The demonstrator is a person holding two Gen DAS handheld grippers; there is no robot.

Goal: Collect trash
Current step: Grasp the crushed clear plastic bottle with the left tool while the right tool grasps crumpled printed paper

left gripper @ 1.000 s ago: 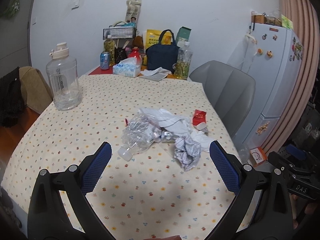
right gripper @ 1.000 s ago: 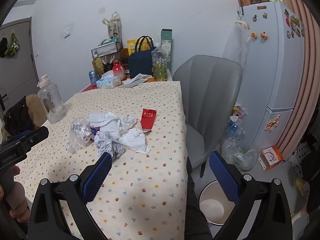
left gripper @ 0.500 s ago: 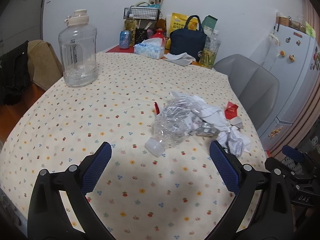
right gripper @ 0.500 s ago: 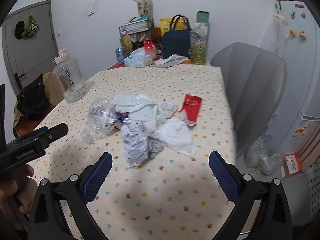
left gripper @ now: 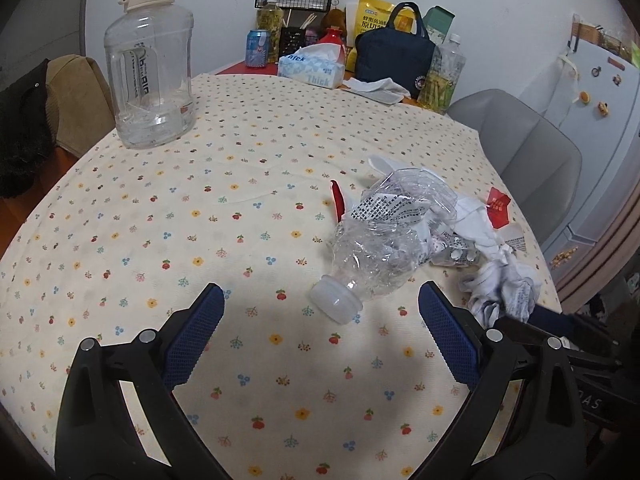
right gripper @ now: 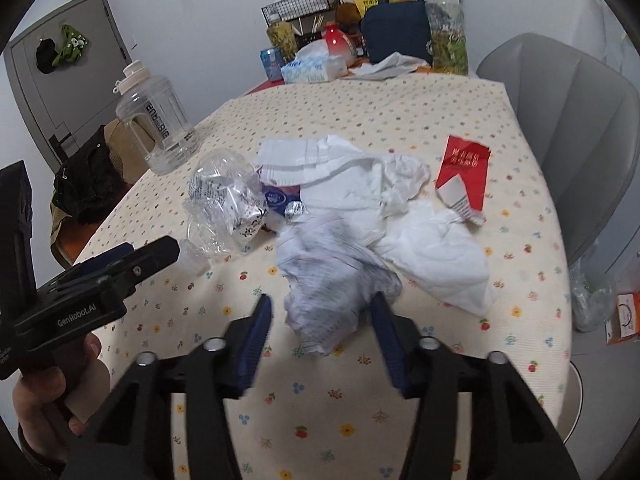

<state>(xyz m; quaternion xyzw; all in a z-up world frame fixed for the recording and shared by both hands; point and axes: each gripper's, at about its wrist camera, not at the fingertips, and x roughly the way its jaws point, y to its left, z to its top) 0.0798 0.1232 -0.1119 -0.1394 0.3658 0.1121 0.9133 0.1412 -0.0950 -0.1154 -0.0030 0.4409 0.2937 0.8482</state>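
Closest to the right wrist camera, the right gripper [right gripper: 320,316] has its blue-padded jaws closing around the near end of a crumpled ball of printed paper [right gripper: 332,280]; the paper sits between the pads, the right pad looks to be at its edge, and a gap shows on the left, so it is not yet squeezed. At the left edge of that view a person's hand [right gripper: 48,400] holds the handle of the left gripper [left gripper: 320,328]. In the left wrist view, its jaws stand wide open above the floral tablecloth [left gripper: 180,240], holding nothing, with the white cap end of a crushed clear plastic bottle [left gripper: 384,236] lying on the cloth just beyond and between the pads. The bottle lies on its side at the left end of a pile of trash near the middle of the table. Behind the paper ball lie crumpled white tissues [right gripper: 360,176], and at the pile's right end is a torn red packet [right gripper: 464,172]. Farther back on the left stands a large clear water jug [left gripper: 150,68] with a cream lid. Along the far edge by the wall are a tissue box [left gripper: 312,68], a drink can [left gripper: 257,48] and a dark blue bag [left gripper: 394,56]. A grey chair [right gripper: 576,128] stands at the table's right side.
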